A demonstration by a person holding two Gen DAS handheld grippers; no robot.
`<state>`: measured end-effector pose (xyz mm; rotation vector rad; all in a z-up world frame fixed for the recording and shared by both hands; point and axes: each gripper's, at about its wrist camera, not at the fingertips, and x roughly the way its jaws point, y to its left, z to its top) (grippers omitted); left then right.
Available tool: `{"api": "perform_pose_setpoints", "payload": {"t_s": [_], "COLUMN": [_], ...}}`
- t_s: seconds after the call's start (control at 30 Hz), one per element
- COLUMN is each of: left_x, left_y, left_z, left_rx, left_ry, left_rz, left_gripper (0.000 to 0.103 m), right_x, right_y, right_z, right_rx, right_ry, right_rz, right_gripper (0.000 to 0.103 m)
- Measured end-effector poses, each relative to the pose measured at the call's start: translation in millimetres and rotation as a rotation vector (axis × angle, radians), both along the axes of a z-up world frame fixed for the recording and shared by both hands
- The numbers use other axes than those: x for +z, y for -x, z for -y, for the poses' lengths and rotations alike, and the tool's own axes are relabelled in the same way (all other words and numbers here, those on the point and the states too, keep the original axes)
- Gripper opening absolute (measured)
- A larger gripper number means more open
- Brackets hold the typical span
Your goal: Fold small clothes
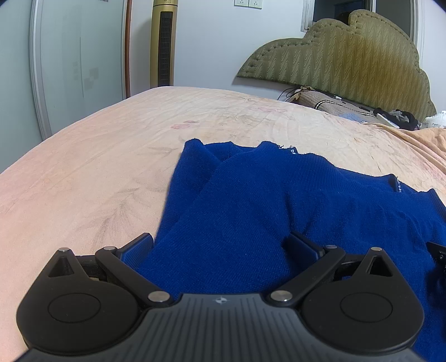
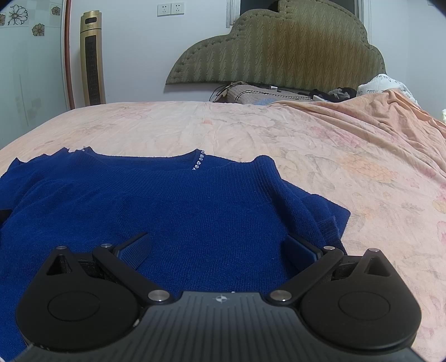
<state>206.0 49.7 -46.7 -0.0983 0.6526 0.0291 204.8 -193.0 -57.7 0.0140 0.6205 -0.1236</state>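
Left wrist view: both claws, left claw [image 1: 220, 246] and right claw [image 2: 218, 246], gape low over blue sweater [image 2: 167, 200]

A wrinkled peach floral bedsheet [image 2: 320, 144] covers the bed. At its far end a scalloped olive quilted headboard [image 2: 278, 47] leans on the white wall, with a brown pillow [image 2: 251, 94] below it. Left of the headboard stands a tall gold tower fan [image 2: 92, 58], and 2 white wall sockets [image 2: 170, 9] sit above.
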Motion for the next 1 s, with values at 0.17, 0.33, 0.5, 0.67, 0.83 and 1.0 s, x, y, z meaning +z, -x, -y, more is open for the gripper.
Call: {"api": "perform_pose_setpoints", "payload": {"t_s": [0.17, 0.33, 0.5, 0.67, 0.83, 1.0], "left_x": [0.0, 0.0, 0.1, 0.1, 0.1, 0.7], "left_y": [0.0, 0.1, 0.3, 0.3, 0.3, 0.6], "left_z": [-0.1, 0.1, 0.0, 0.2, 0.2, -0.1], "left_rx": [0.0, 0.001, 0.001, 0.002, 0.002, -0.002], "left_ry": [0.001, 0.001, 0.001, 0.0, 0.001, 0.002], "left_rz": [0.0, 0.0, 0.0, 0.0, 0.0, -0.001], "left_gripper": [0.103, 0.103, 0.103, 0.103, 0.103, 0.103], "right_x": [-0.3, -0.8, -0.7, -0.5, -0.1, 4.9], "right_y": [-0.4, -0.7, -0.7, -0.8, -0.5, 6.7], "right_z": [-0.8, -1.3, -1.4, -1.0, -1.1, -5.7], "right_rx": [0.001, 0.002, 0.002, 0.003, 0.003, -0.014], "right_ry": [0.006, 0.012, 0.011, 0.009, 0.014, 0.045], "right_rz": [-0.001, -0.002, -0.002, -0.002, -0.001, 0.013], "right_gripper": [0.103, 0.103, 0.103, 0.103, 0.103, 0.102]}}
